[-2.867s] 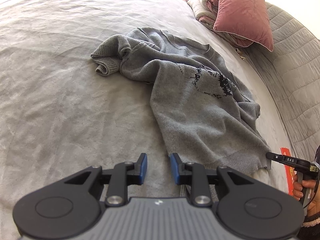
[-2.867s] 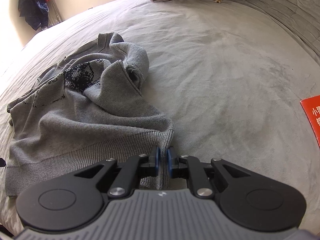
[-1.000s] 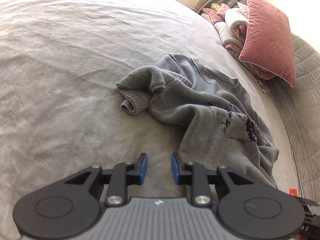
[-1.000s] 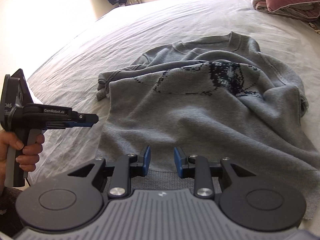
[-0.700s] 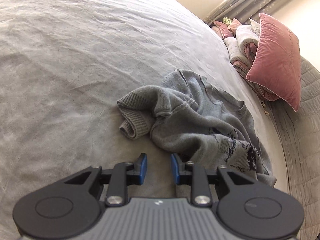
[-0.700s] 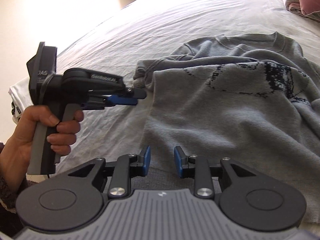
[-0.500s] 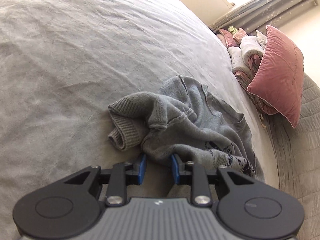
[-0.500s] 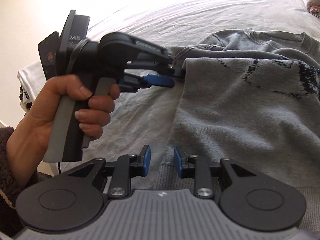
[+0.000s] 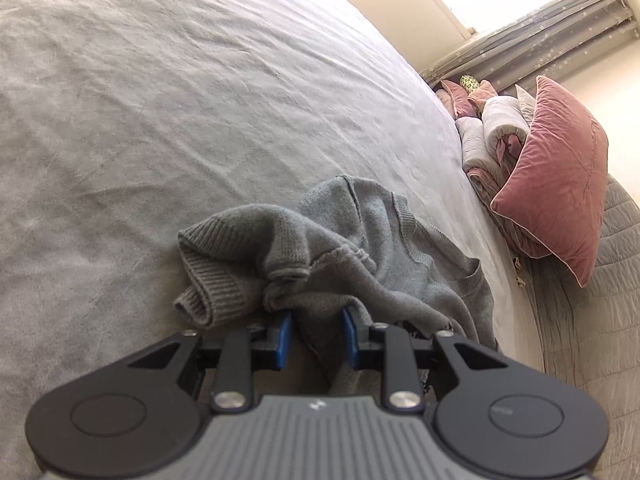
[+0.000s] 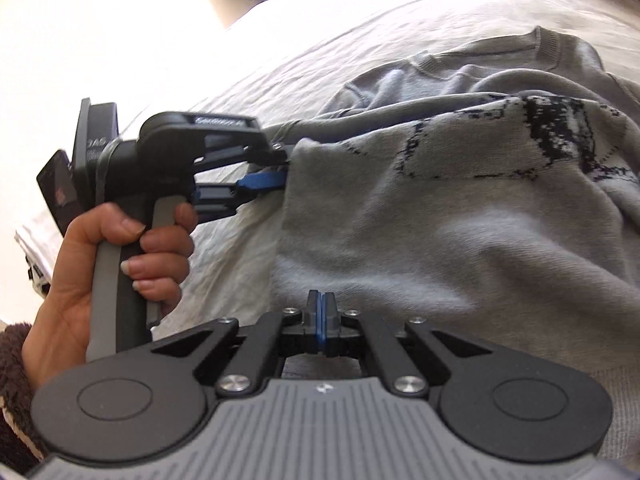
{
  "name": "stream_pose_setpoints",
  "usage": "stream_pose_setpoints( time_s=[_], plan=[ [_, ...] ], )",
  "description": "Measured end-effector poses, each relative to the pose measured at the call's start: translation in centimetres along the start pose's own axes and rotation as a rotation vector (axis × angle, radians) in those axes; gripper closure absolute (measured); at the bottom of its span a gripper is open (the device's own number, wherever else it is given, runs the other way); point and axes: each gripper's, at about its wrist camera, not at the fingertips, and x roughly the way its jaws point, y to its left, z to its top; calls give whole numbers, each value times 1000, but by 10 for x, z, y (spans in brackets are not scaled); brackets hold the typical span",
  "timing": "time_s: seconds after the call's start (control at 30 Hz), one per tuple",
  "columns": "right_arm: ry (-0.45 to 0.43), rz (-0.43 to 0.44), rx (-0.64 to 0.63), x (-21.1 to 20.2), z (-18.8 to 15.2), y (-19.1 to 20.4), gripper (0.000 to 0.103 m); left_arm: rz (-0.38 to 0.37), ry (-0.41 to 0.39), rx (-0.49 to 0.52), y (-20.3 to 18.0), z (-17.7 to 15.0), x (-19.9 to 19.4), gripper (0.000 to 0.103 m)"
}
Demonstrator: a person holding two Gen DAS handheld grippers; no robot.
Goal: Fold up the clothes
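Observation:
A grey knit sweater (image 9: pixel 360 248) with a dark pattern lies crumpled on the grey bed sheet (image 9: pixel 160 120); it fills the right wrist view (image 10: pixel 460 220). My left gripper (image 9: pixel 316 334) is open, its blue pads astride a fold of the sweater beside the bunched sleeve cuff (image 9: pixel 212 296). In the right wrist view the left gripper (image 10: pixel 276 172) reaches the sweater's side edge. My right gripper (image 10: pixel 321 312) has its pads pressed together at the sweater's lower part; whether cloth is between them is hidden.
A pink velvet pillow (image 9: pixel 556 176) and rolled bedding (image 9: pixel 492 136) lie at the bed's head. A quilted grey cover (image 9: pixel 600 300) runs along the right. Curtains (image 9: pixel 540 52) hang behind.
My left gripper has moved forward so the sweater fold lies between its open pads. My right gripper has closed, from open half a second ago, at the sweater's lower part.

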Motion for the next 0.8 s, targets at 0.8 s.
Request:
stream_pose_setpoints(
  time_s=[0.8],
  plan=[
    [19, -25, -249, 34, -24, 40, 100, -22, -17, 5, 0, 6, 4, 77]
  ],
)
